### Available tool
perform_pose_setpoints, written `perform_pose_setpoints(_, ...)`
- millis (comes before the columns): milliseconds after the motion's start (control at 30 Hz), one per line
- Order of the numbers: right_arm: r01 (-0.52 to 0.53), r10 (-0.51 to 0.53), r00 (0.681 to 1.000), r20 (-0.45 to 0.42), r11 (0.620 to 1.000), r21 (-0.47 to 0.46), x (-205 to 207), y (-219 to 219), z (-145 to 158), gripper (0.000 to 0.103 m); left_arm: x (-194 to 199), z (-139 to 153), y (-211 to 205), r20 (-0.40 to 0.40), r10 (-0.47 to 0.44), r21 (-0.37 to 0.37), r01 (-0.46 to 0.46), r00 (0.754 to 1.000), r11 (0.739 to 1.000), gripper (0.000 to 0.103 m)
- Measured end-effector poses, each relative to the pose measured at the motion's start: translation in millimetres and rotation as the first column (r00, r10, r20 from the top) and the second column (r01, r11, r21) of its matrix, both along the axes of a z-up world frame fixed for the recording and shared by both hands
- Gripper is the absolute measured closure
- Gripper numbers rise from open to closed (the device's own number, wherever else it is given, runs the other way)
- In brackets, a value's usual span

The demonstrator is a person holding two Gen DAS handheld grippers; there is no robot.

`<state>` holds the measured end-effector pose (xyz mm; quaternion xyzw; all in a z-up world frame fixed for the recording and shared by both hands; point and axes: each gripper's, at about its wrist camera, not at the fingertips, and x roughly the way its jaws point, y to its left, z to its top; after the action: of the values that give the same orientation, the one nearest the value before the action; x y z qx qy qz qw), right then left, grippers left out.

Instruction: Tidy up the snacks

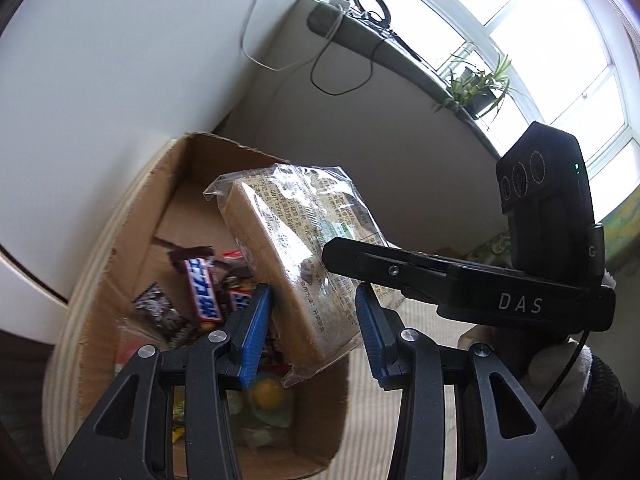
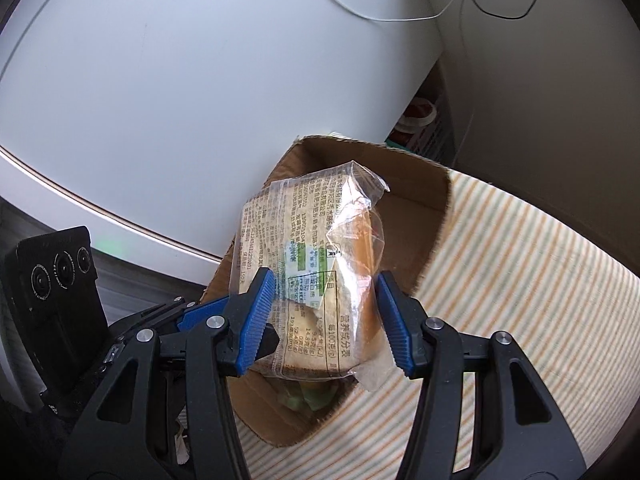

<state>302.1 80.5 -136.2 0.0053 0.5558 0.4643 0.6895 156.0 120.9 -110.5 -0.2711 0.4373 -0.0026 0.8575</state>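
Observation:
A clear-wrapped bread pack (image 1: 296, 256) with printed text hangs tilted over an open cardboard box (image 1: 132, 240). My left gripper (image 1: 314, 320) has its blue pads on both sides of the pack's lower end, and my right gripper (image 2: 326, 314) is shut on it from the side; the right gripper's finger (image 1: 384, 266) crosses the left wrist view and presses on the pack. The same pack (image 2: 308, 248) sits between the right gripper's blue pads above the box (image 2: 432, 216). Snickers bars (image 1: 204, 292) and other wrapped sweets lie in the box.
The box stands on a striped cloth (image 2: 520, 288) beside a white cabinet (image 2: 200, 100). A windowsill with a plant (image 1: 476, 84) and cables (image 1: 360, 20) is behind. A yellow-green wrapped item (image 1: 266, 396) lies at the box's near end.

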Motion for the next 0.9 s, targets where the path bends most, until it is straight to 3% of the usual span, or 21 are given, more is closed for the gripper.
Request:
perform_pose_setpoints(367, -0.035, 0.035, 0.999, 0.007, 0.999, -0.02, -3, 17, 1, 0.048, -19, -9, 16, -0.017, 0.015, 0.039, -0.014, 1.0, 0.999, 0.062)
perform_pose_setpoints(500, -0.036, 0.037, 0.999, 0.031, 0.998, -0.048, -5, 20, 0, 0.048, -25, -9, 16, -0.032, 0.017, 0.084, -0.014, 0.999, 0.996, 0.062)
perform_pose_setpoints(833, 0.001, 0.008, 0.987, 0.162, 0.998, -0.057, -46, -22, 38, 0.048, -78, 20, -6, -0.038, 0.017, 0.253, -0.006, 0.999, 0.967, 0.059)
perform_pose_setpoints(900, 0.017, -0.003, 0.981, 0.193, 0.997, -0.069, -57, -34, 44, 0.048, -90, 25, -10, -0.036, 0.028, 0.274, -0.017, 0.999, 0.962, 0.053)
